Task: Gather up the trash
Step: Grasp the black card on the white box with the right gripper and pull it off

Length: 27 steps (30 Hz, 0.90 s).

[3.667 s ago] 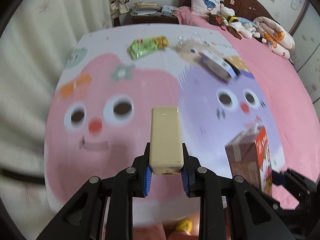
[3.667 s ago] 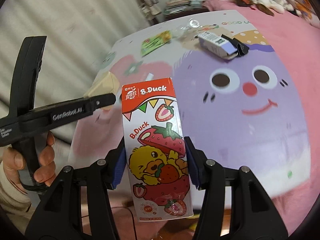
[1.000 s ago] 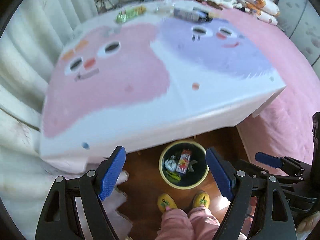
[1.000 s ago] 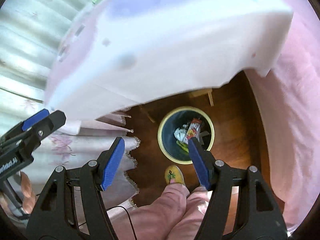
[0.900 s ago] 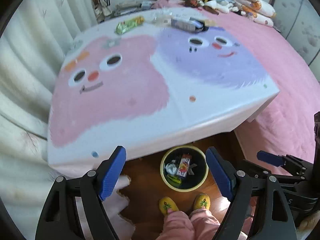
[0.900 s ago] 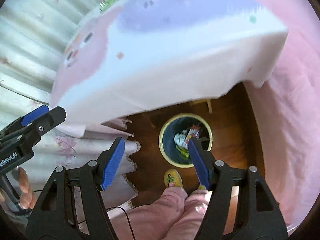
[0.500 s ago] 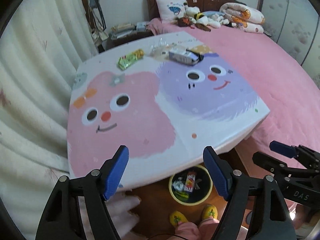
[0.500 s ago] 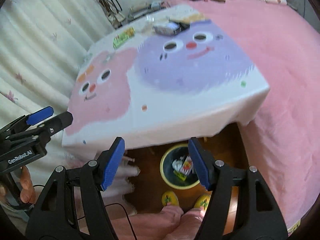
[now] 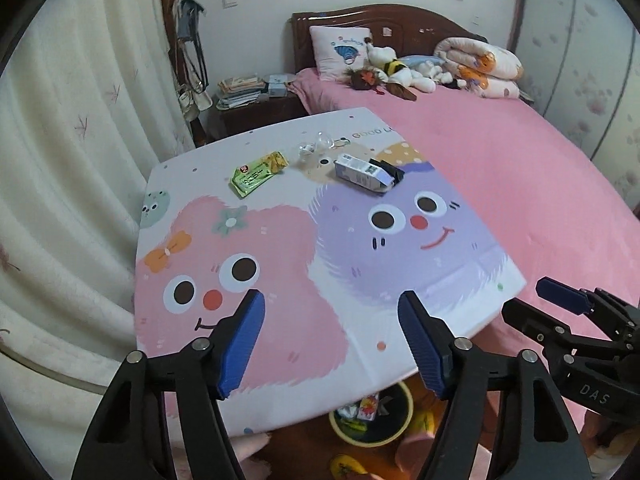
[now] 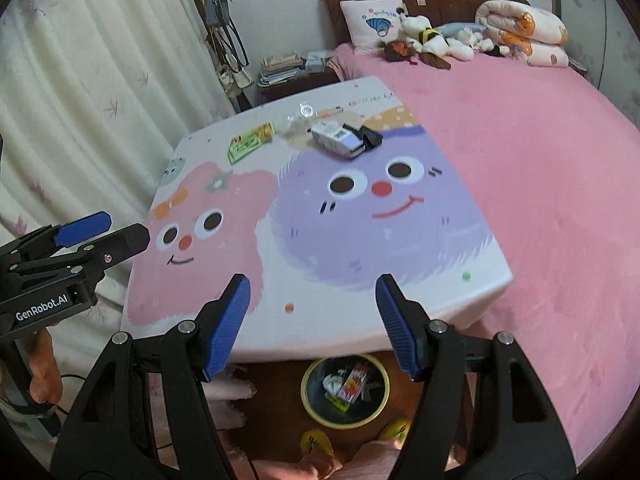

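Both hand-held grippers hang empty above the near edge of the bench (image 9: 472,304): the left hand-held gripper (image 9: 331,341), whose blue pads have just been closing, stands apart, and so does the right hand-held gripper (image 10: 312,325). Only the right view shows the whole yellow-rimmed round bin (image 10: 345,420) on the floor, with a red carton inside. At the far end lie a green snack wrapper (image 9: 259,173), a white-and-blue milk carton (image 9: 362,173) and crumpled clear plastic (image 9: 316,148).

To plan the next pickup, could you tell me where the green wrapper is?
The green wrapper lies at the table's far left, left of the white carton.
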Tool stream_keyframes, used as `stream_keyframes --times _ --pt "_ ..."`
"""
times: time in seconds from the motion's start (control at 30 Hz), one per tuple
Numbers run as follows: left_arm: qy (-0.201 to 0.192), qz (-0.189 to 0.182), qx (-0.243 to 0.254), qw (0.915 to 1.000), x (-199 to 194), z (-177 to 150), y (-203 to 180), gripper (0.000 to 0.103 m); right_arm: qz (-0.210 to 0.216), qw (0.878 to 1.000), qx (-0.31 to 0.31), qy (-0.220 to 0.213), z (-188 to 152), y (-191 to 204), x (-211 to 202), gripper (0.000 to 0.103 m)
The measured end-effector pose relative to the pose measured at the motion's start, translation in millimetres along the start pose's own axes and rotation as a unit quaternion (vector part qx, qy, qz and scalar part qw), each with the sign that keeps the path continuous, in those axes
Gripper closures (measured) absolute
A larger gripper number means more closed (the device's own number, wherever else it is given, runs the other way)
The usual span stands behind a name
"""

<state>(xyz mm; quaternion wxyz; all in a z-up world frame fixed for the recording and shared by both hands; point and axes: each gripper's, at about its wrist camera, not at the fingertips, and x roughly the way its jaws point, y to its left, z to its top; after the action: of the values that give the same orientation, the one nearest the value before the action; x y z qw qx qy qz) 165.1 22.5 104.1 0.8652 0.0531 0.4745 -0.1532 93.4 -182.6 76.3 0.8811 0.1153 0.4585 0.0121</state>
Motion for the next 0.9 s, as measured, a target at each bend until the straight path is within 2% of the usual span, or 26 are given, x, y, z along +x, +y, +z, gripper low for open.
stream_keyframes --times 0.23,0.33,0.43,0.7,0.9 --pt "0.006 0.022 -0.031 0.9993 44.9 41.7 -4.3 0.036 0.023 1.0 -0.015 0.003 53.8 -28.7 42.2 0.048" --pt "0.007 0.045 -0.045 0.9979 76.7 64.9 -14.2 0.036 0.04 0.999 -0.027 0.014 82.8 -51.7 76.8 0.052" --pt "0.029 0.059 -0.077 0.9948 118.5 90.0 -24.0 0.036 0.058 0.997 -0.046 0.038 115.4 -76.3 121.4 0.056" --pt "0.088 0.081 -0.165 0.9791 231.9 140.7 -47.7 0.036 0.101 0.983 -0.115 0.106 197.0 -123.2 246.2 0.058" --pt "0.112 0.103 -0.205 0.9669 286.1 153.7 -49.4 0.036 0.133 0.969 -0.149 0.144 226.3 -125.5 321.8 0.059"
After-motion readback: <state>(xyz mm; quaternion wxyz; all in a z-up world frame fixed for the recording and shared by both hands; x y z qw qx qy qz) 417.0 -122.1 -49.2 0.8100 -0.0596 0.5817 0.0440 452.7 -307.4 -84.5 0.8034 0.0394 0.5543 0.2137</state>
